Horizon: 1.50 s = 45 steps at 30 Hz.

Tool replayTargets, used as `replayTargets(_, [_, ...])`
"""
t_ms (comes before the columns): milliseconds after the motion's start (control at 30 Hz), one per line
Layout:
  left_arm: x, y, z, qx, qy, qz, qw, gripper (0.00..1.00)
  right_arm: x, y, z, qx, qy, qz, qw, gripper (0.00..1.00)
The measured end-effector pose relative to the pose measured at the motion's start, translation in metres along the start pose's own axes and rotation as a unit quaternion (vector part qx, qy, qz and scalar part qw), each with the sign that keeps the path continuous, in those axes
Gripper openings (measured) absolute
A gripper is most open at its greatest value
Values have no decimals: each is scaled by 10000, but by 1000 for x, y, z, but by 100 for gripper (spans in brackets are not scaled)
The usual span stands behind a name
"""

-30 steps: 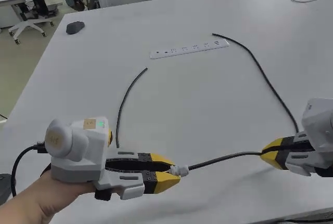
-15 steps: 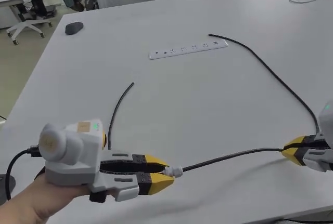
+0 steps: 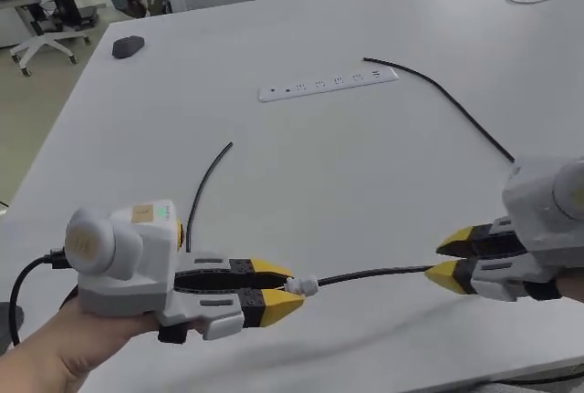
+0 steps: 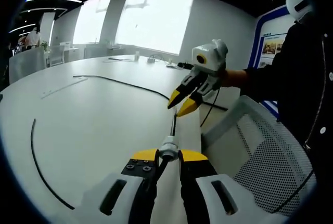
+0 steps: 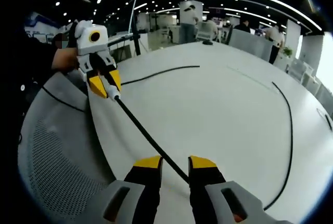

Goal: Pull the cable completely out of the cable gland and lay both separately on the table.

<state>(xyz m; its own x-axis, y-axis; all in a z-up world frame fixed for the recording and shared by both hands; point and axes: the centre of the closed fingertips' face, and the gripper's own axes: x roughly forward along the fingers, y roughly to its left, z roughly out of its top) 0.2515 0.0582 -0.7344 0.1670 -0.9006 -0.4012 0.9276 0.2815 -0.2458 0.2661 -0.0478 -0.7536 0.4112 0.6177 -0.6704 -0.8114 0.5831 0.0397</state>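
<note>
A white cable gland sits pinched between the yellow tips of my left gripper, which is shut on it low at the left. A black cable runs from the gland rightward and ends between the spread jaws of my right gripper, which is open. In the left gripper view the gland shows at the left gripper's tips, the cable leading to the right gripper. The right gripper view has the cable passing between its right gripper jaws toward the left gripper.
A white power strip lies mid-table with a long black cord curving right. A short loose black cable lies left of centre, a dark mouse at the far left. Both grippers hover near the table's front edge; a mesh chair stands beside it.
My right gripper has let go of the cable, opened its jaws and moved left toward the gland. The left gripper keeps its hold on the gland.
</note>
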Motion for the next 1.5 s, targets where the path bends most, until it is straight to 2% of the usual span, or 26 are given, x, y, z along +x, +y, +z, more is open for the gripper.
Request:
replayTargets(100, [3,-2,0,18,16,-28,10000,15,12,21,20,-235,-106,317,9992,15])
replayTargets(133, [4,-2,1,17,18,-33,10000,15,17,28,24,-378,-72,414,9984,15])
replayTargets(267, [6,-4,2,28,19,-42,10000,15,31,48,35,-660,-19,719,9952,12])
replayTargets(333, [8,-6,1,79,86,-67,9999,15,36,54,39,-767,-23,800,9938,10])
replayTargets(500, [7,-6,4,104,84,-64,9999,15,39,62,46,-1019,-49,886,9908,4])
replayTargets(600, [6,-6,3,119,102,-68,9999,15,38,62,43,-1072,28,929,9899,3])
replayTargets(800, [8,-6,7,143,32,-42,9999,15,37,60,40,-1181,17,801,9898,0])
replayTargets(867, [7,-4,6,202,47,7,9998,15,36,55,36,-1240,103,642,9901,0])
replayTargets(1033, [-1,1,6,117,29,39,9999,15,29,35,18,-908,157,408,9949,0])
replayTargets(1133, [-2,2,6,133,33,78,9999,15,24,23,7,-785,194,201,9965,0])
replayTargets(1167, [-2,3,6,133,32,82,9999,15,21,15,3,-754,181,44,9970,0])
replayTargets(1500, [-10,9,1,85,33,178,9998,15,-4,-37,-38,-225,382,-632,9970,0])
